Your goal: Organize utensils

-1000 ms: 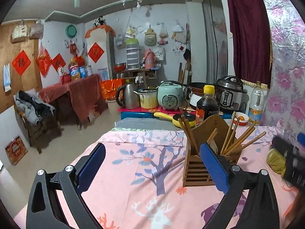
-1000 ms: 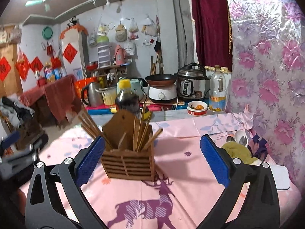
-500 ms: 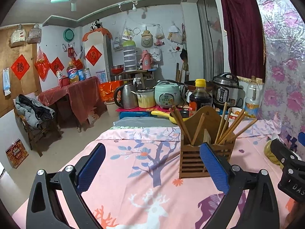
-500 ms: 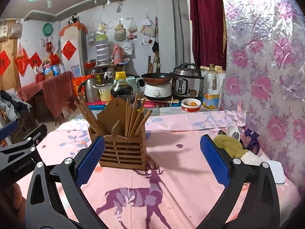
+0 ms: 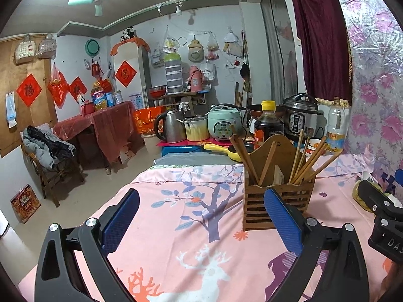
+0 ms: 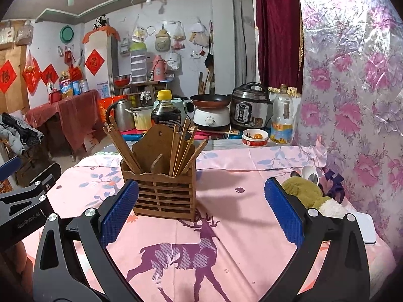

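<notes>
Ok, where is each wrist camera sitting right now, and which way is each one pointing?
Left wrist: on the left gripper, above the pink deer-print tablecloth, facing the kitchen wall; own open blue-padded fingers show, and the right gripper at its right edge.
Right wrist: on the right gripper, facing the same way; own open fingers show, left gripper at its left edge.
Shared: the slatted wooden chopstick holder, right of centre in the left view, left of centre in the right view.

The right gripper [image 6: 201, 209] is held wide apart, empty, over a pink tablecloth [image 6: 246, 239]. A wooden holder [image 6: 161, 196] with chopsticks [image 6: 185, 146] is seen centre-left; possibly spoons [image 6: 308, 173] lie at right.
</notes>
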Available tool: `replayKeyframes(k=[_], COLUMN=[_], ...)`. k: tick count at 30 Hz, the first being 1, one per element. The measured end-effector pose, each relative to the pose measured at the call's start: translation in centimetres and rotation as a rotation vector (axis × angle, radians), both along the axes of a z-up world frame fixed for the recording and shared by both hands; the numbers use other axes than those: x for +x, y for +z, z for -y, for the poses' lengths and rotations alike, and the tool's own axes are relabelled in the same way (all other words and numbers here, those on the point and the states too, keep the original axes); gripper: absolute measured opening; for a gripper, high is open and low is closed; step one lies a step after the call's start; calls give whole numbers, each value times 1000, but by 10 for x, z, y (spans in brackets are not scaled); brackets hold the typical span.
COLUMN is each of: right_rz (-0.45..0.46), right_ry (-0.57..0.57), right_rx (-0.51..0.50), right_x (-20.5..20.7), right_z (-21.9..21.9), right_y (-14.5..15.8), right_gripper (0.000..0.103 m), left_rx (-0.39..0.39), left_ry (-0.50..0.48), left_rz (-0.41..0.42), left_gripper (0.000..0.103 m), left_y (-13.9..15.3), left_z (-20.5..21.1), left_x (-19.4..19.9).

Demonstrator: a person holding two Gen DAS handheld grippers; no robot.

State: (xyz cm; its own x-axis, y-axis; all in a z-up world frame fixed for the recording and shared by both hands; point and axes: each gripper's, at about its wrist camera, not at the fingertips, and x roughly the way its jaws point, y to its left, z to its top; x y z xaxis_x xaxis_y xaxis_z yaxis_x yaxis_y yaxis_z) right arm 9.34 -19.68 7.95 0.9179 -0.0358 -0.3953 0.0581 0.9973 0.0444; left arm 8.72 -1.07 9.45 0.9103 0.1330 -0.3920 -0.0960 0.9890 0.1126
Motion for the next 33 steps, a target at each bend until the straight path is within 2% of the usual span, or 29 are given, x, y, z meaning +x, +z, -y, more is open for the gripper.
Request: replayKeyframes(k=[13, 23, 33], right_rz=[2, 4, 4], right_ry=[-1, -3, -3], right_rx=[4, 2, 2], right_x=[-1, -1, -1], right_z=[0, 0, 0], right_y=[0, 1, 0], right_gripper=[97, 97, 97], left_rx=[24, -9, -8], left_ry=[-27, -33, -28], left_rz=[-5, -29, -35], left_gripper=[97, 97, 97], left_y=[-4, -7, -8], left_z=[9, 6, 3], left_x=[0, 4, 6])
